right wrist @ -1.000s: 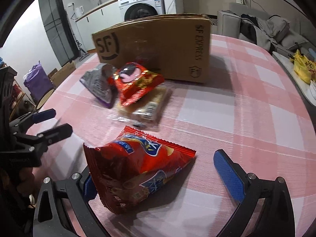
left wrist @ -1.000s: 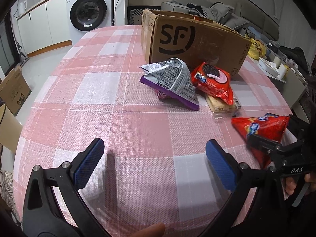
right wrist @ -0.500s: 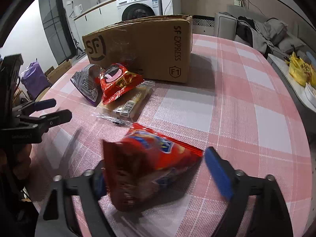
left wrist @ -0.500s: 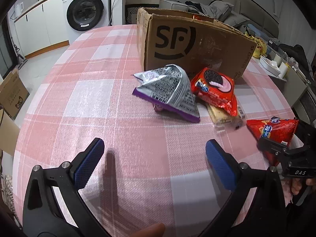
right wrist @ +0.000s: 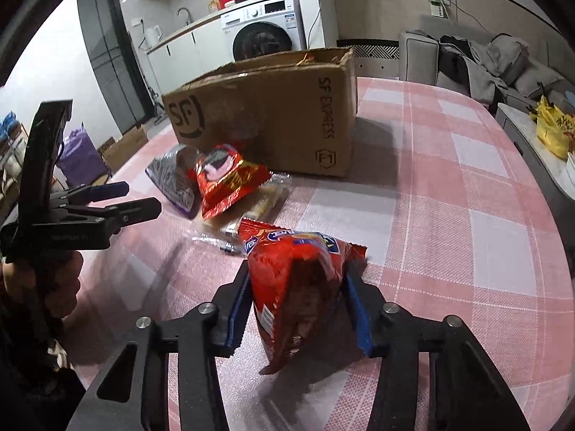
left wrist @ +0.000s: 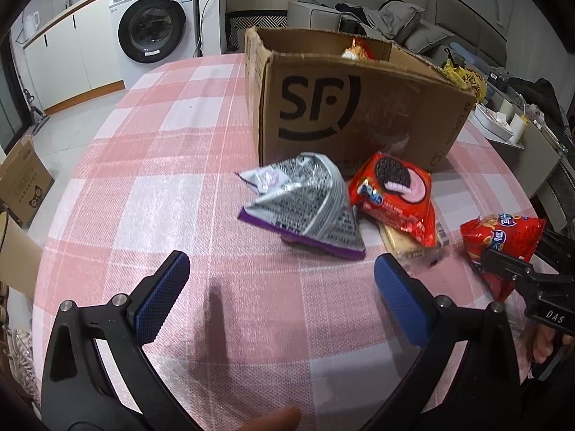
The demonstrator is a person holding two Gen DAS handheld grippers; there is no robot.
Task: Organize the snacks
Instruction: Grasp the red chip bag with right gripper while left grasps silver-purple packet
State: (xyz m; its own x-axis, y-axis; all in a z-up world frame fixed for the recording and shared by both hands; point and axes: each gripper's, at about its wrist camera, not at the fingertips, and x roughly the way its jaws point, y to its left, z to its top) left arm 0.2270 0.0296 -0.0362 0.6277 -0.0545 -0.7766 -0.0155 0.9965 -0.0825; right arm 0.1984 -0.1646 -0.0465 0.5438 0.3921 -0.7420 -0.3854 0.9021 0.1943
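Observation:
My right gripper (right wrist: 296, 287) is shut on a red chip bag (right wrist: 298, 280), held just above the pink checked tablecloth; the bag also shows in the left wrist view (left wrist: 501, 239). My left gripper (left wrist: 280, 283) is open and empty, low over the cloth. Ahead of it lie a silver-purple snack bag (left wrist: 305, 204), a red Oreo pack (left wrist: 395, 197) and a clear cracker pack (left wrist: 406, 244) under the Oreo pack. Behind them stands the open SF cardboard box (left wrist: 352, 107) with a snack inside (left wrist: 354, 52).
The round table's edge (left wrist: 54, 222) curves at the left; a washing machine (left wrist: 154, 28) and cabinets stand beyond. A sofa with clothes (right wrist: 485, 64) and a side table with a yellow bag (right wrist: 553, 129) are at the right.
My right gripper has closed on the red chip bag and lifted it off the cloth. My left gripper has moved closer to the snack pile and stays open.

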